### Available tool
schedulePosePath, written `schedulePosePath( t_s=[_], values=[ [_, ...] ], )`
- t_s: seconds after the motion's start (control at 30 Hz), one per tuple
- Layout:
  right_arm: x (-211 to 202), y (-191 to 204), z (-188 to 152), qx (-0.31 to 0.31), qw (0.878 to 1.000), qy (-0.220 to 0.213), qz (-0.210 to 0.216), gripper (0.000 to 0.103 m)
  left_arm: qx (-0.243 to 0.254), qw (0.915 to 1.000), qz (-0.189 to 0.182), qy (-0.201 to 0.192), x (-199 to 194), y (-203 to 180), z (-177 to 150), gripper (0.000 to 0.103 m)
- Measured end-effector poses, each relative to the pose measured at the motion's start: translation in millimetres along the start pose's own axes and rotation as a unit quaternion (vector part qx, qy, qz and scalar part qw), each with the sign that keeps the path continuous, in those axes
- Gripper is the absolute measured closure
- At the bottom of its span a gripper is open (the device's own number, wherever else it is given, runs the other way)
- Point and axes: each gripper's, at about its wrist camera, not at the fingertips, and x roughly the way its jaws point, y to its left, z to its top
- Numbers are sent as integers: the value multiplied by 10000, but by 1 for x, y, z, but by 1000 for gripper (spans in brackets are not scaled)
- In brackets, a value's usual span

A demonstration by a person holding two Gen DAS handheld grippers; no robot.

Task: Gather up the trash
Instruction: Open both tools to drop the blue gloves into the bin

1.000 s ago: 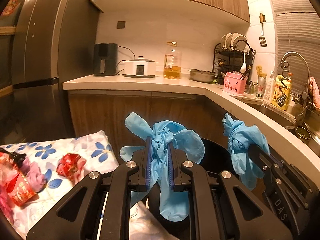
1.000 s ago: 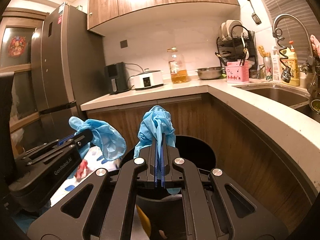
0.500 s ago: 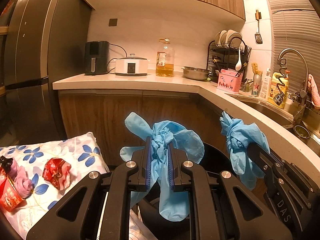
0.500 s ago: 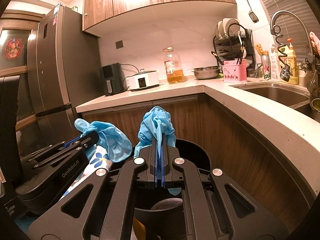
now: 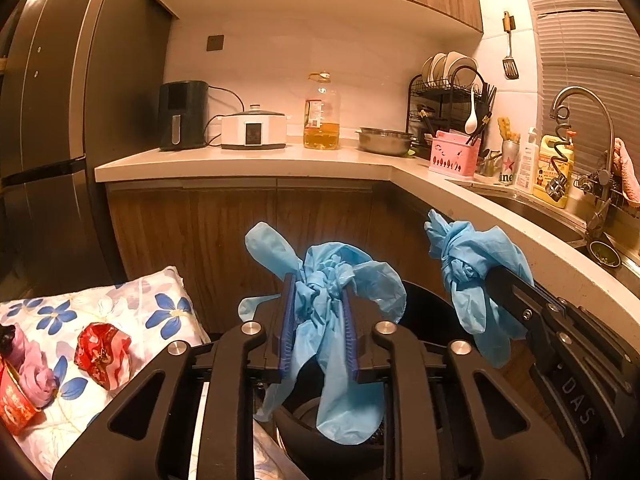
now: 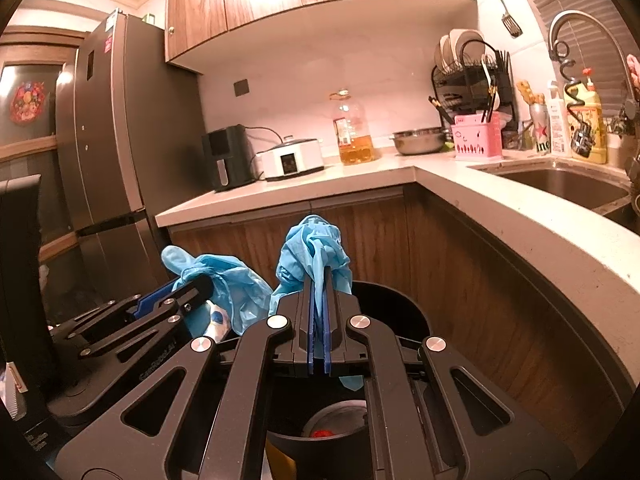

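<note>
Hanging straight above the black bin (image 5: pixel 416 300), one blue glove (image 5: pixel 332 320) is being released between the opening left claw (image 5: pixel 318 320); another glove (image 6: pixel 316 252) is clamped in the right claw (image 6: pixel 318 312).

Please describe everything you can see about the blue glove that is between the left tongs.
The blue glove is thin, glossy and crumpled, knotted into a bunch where it sits between the blue pads of the left tongs, whose jaws are opening around it. Loose flaps spread to both sides and a long tail hangs down. It is above the open black bin. It is apart from the second glove, clamped in the right tongs.
</note>
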Motion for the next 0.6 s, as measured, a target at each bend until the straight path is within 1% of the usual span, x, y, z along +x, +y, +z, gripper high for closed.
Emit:
schedulePosePath(
  t_s=[0.07, 0.13, 0.17, 0.2, 0.23, 0.27, 0.33, 0.37, 0.4, 0.43, 0.47, 0.5, 0.53, 0.57, 0.6],
  values=[
    [4, -3, -1, 34, 10000, 68, -41, 95, -24, 10000, 31, -5, 1, 3, 0, 65],
    [7, -4, -1, 56, 9999, 117, -66, 87, -87, 10000, 44, 11, 2, 6, 0, 63],
    [8, -5, -2, 67, 9999, 132, -62, 84, -123, 9999, 46, 18, 2, 8, 0, 58],
    [9, -6, -2, 87, 9998, 153, -69, 78, -170, 9998, 54, -8, 0, 11, 0, 54],
    [9, -6, -3, 101, 9998, 164, -65, 73, -200, 9998, 66, -24, -1, 12, 0, 53],
    [9, -7, -4, 119, 9998, 169, -60, 72, -230, 9997, 84, -27, -2, 14, 0, 52],
    [9, -7, -4, 122, 9998, 169, -76, 65, -280, 9995, 129, -48, -4, 18, 0, 45],
    [9, -6, -4, 122, 9997, 169, -87, 63, -314, 9993, 180, -78, -6, 20, -1, 38],
    [8, -6, -5, 126, 9997, 170, -95, 59, -346, 9991, 233, -106, -9, 22, -2, 34],
    [7, -5, -5, 128, 9997, 169, -93, 56, -364, 9989, 256, -121, -11, 24, -3, 33],
    [6, -5, -5, 127, 9997, 162, -92, 54, -381, 9988, 291, -135, -14, 25, -4, 28],
    [4, -4, -6, 124, 9998, 153, -100, 50, -387, 9985, 363, -152, -17, 27, -6, 22],
    [3, -3, -6, 117, 9998, 151, -108, 46, -389, 9982, 428, -169, -19, 30, -8, 20],
    [2, -2, -6, 104, 9998, 149, -118, 44, -399, 9977, 516, -188, -23, 32, -10, 17],
    [-1, -1, -6, 84, 9998, 136, -129, 40, -422, 9972, 583, -193, -26, 35, -12, 16]
  ],
)
